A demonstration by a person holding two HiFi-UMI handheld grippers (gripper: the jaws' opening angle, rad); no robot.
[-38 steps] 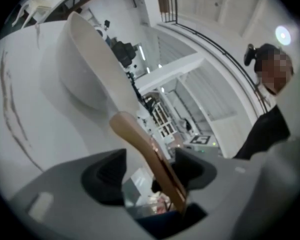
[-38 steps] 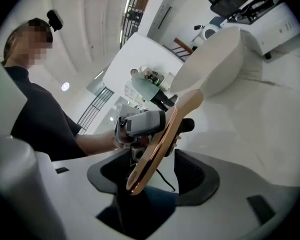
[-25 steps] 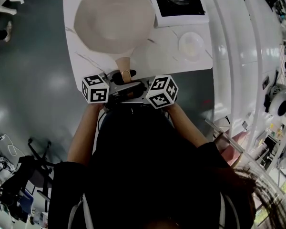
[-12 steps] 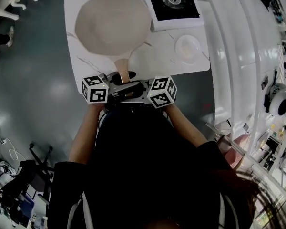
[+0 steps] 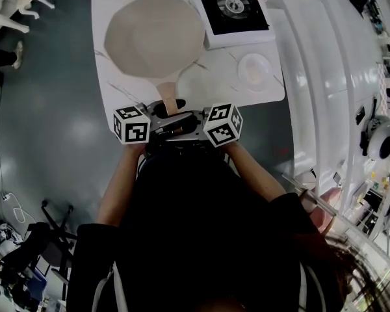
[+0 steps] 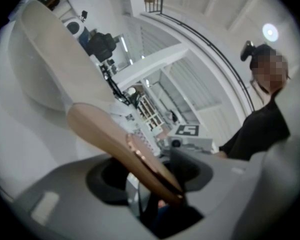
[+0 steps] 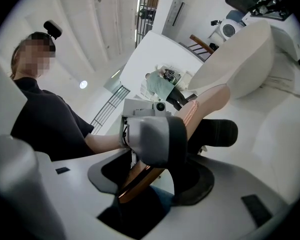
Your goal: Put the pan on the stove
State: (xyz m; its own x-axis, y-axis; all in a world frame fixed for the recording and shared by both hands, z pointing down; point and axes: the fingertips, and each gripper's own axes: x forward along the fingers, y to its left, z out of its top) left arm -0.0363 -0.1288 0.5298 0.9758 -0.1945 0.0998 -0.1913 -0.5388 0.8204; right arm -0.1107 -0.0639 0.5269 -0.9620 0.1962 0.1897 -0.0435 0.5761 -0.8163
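Note:
The beige pan [image 5: 155, 36] is over the left of the white table, its pinkish handle [image 5: 168, 99] pointing at me. The black stove [image 5: 232, 6] stands on a white base at the table's far right. My left gripper [image 5: 161, 117] and right gripper [image 5: 187, 119] meet on the handle's end from either side. The handle [image 6: 121, 140] runs between the left gripper's [image 6: 155, 186] jaws, which have just been opening slightly but still hold it. The right gripper [image 7: 151, 176] is shut on the handle [image 7: 202, 106] too, with the pan's bowl [image 7: 235, 59] beyond.
A small white dish [image 5: 253, 67] lies on the marble table [image 5: 114, 83] between the pan and the stove. A white curved counter [image 5: 325, 77] runs along the right. Dark floor [image 5: 45, 109] lies to the left.
In the head view the pan and table sit further up and right, and the whole stove now shows. Both grippers stay on the handle's end.

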